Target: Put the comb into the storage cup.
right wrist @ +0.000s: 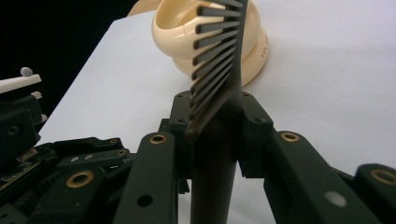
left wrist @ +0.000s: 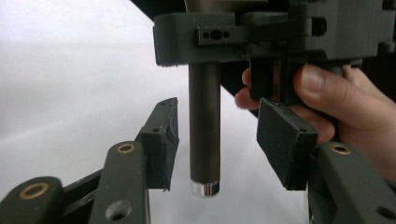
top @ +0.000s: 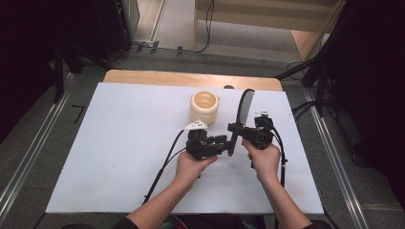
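At table centre, mid-air handover zone: 2 grippers facing each other above the white table.
Right gripper: clamped on the comb at the top of its handle, just under the lowest teeth; comb stands near upright, teeth end up and away from the person.
Right gripper view: both pads press the comb from 2 sides, no gap visible.
Left gripper: jaws spread, handle hangs between them, touching neither pad; pads sit level with the lower handle, above the shiny end cap.
Left gripper, high view: just beside the right one, pointing across at the handle's lower end.
Comb location: off the table, held in the air right of the cup, not touching it.
Handling, my read: light, rigid plastic, smooth round handle, so slippery and likely to pivot in a 2-pad grip; teeth thin, could bend or snap if squeezed.
Where to grip: the round handle, mid to lower part, pads square across it; stay off the teeth and the glossy cap.
Cup: cream, ribbed, open top up, standing on the table behind the grippers.
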`<action>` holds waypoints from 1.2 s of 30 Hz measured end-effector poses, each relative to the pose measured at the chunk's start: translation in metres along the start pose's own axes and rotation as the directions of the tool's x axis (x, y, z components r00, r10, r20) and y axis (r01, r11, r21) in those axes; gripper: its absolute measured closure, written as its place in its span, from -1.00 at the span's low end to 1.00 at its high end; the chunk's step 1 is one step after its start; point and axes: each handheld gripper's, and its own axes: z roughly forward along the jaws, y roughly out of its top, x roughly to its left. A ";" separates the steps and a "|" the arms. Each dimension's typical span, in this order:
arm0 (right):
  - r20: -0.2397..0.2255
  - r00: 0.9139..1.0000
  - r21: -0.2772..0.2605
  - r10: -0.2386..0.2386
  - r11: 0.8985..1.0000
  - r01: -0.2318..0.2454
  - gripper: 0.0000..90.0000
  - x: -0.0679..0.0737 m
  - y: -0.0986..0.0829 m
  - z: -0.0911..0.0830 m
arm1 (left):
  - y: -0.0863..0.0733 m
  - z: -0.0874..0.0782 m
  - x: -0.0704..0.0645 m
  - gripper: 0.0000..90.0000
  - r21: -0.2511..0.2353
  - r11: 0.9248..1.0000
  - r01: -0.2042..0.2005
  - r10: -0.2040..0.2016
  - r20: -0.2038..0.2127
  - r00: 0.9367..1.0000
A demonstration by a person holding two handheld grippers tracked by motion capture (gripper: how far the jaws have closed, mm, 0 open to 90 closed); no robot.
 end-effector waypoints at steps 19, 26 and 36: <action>0.027 0.999 -0.024 -0.028 0.999 0.029 0.55 -0.001 -0.001 -0.002 | -0.003 -0.035 0.012 -0.14 0.194 0.979 -0.053 0.054 0.000 0.999; 0.027 0.999 -0.026 -0.043 0.999 0.044 0.55 0.000 -0.001 -0.003 | -0.002 -0.051 0.022 -0.17 0.212 0.976 -0.051 0.045 0.032 0.998; 0.023 0.998 -0.030 -0.054 0.998 0.055 0.55 -0.001 -0.001 -0.005 | -0.002 -0.069 0.026 -0.29 0.269 0.962 -0.053 0.042 0.049 0.998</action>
